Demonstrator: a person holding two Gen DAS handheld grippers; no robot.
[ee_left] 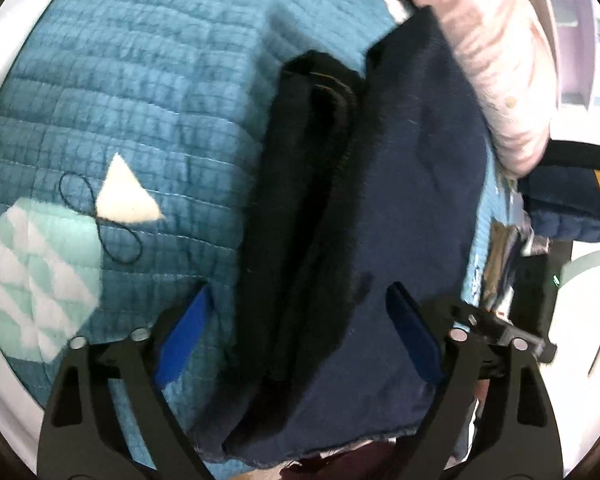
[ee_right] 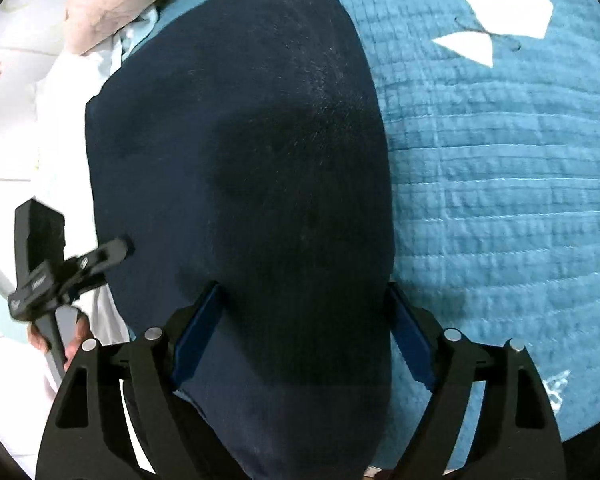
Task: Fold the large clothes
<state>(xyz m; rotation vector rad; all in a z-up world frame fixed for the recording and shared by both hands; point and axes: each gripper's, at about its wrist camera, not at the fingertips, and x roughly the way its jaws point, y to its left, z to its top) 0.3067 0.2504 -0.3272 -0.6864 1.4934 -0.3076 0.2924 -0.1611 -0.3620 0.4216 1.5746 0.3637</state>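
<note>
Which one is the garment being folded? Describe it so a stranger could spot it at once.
Start from the teal quilted bedspread that covers the bed. On it, toward the side with the pink pillow, lies the dark navy garment, a long, already folded bundle. It is the only plain dark thing there; the quilt's white patches are flat and stitched in.

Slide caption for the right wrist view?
Open right gripper above folded navy garment on a teal quilt.

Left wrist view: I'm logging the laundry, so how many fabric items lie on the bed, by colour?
Navy garment: 1
Black garment: 1
Pink pillow: 1
Teal quilt: 1
Total: 4
</note>
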